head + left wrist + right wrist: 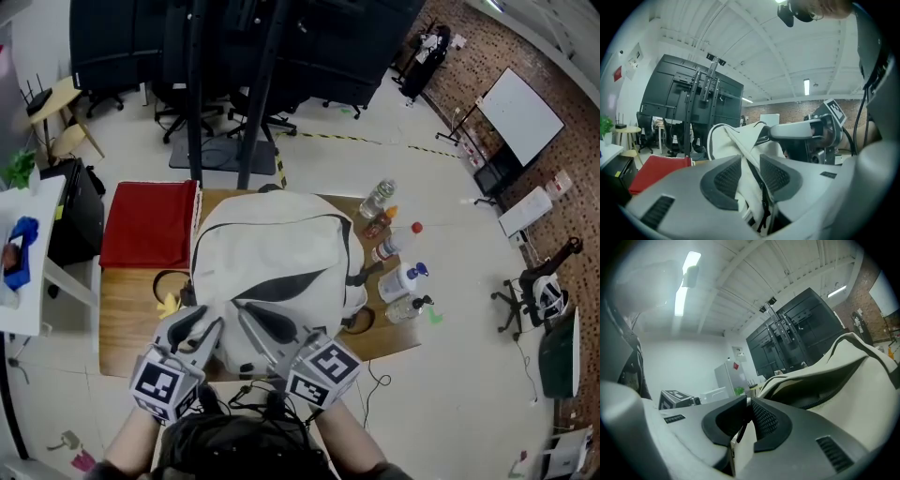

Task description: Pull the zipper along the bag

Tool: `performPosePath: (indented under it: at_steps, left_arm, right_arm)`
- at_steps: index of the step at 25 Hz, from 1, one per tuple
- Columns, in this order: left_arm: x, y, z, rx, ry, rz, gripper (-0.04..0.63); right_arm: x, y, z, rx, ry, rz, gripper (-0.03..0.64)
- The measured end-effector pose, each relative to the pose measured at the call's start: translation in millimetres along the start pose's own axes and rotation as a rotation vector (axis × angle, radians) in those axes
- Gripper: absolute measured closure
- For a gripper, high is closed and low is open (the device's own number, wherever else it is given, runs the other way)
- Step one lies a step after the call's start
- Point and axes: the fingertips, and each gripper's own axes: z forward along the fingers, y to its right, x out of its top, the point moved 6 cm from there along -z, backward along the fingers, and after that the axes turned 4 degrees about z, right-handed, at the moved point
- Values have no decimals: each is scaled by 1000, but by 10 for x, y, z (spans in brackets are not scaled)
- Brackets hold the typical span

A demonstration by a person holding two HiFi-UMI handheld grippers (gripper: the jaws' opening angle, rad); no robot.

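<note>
A white backpack with dark trim lies on the wooden table, its opening towards me. My left gripper stands at the bag's near left edge. In the left gripper view its jaws are apart, with a fold of white fabric and a black zipper line loose between the pads. My right gripper is close beside it at the opening. In the right gripper view its jaws are shut on a dark zipper pull with white fabric under it. The open zipper track runs away to the right.
A folded red cloth lies at the table's far left. Several bottles and a pump bottle stand along the right edge. A small yellow thing sits left of the bag. Black stand posts rise behind the table.
</note>
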Motion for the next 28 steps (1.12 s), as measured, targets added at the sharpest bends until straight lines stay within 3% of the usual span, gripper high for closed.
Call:
performPosePath:
  at_steps: [7,18,22,28]
  left_arm:
    - [26,169,-8,-59,-32,-34,434]
    - [25,344,277,-20,-43,-42,431]
    - [-11,320,303,32,-39,24,490]
    - [2,321,279,44,-18,-54,545]
  right_arm:
    - [102,82,-172,29,33,29,562]
    - [59,57,-210,72,0,-28,561]
    - [70,53,-223,75,-3,-53,562]
    - [67,165,-269,7,-40,-153,561]
